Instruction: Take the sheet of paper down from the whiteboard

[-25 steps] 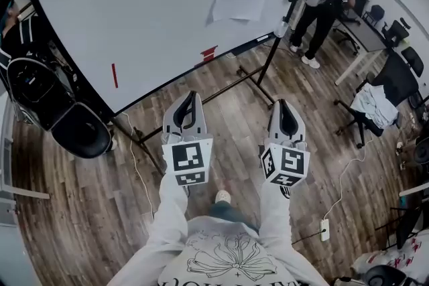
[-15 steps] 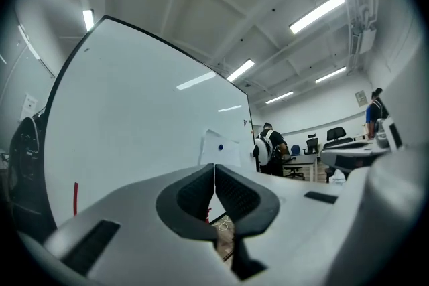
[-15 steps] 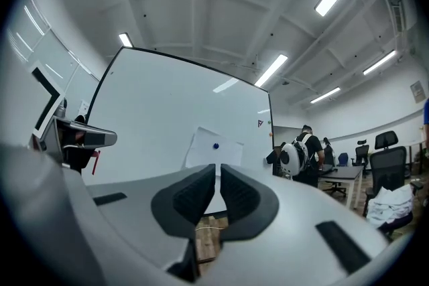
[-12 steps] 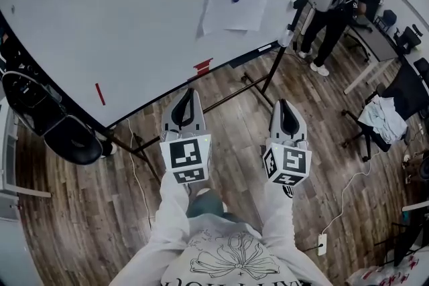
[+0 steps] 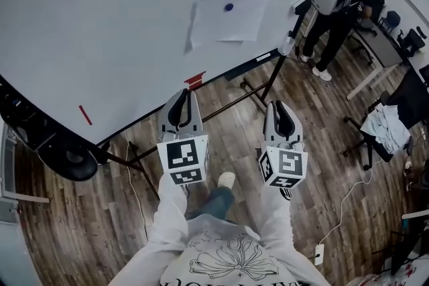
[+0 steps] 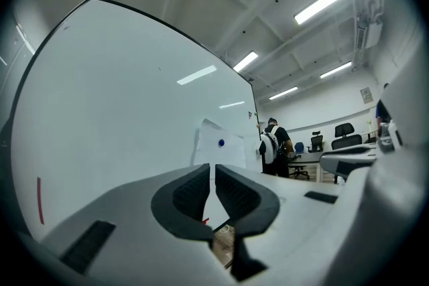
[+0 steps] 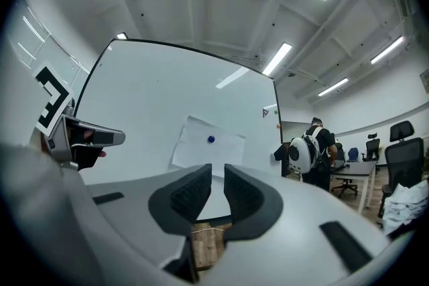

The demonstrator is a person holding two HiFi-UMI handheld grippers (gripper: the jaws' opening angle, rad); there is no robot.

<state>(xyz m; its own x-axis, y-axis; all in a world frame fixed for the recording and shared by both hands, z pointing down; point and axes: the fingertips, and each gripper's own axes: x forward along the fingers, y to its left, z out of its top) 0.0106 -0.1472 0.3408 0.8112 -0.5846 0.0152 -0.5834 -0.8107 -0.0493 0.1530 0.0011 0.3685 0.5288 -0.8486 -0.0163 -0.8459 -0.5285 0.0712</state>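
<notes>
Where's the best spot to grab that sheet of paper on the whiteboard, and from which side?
Take the sheet of paper by its left edge, coming in from the left along the whiteboard. That edge looks curled off the surface, leaving room to pinch. The blue magnet pins its top middle, so probably pull away from there.

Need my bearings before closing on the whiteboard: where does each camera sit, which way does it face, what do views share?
Head view: on the person's head, steeply down at the whiteboard; shows left tongs, right tongs, sleeves.
Left gripper view: on the left tongs, level toward the whiteboard; own jaws shut.
Right gripper view: on the right tongs, facing likewise; own jaws have just been opening, empty; left tongs at its left edge.
Shared: all three show the sheet of paper under its blue magnet.
</notes>
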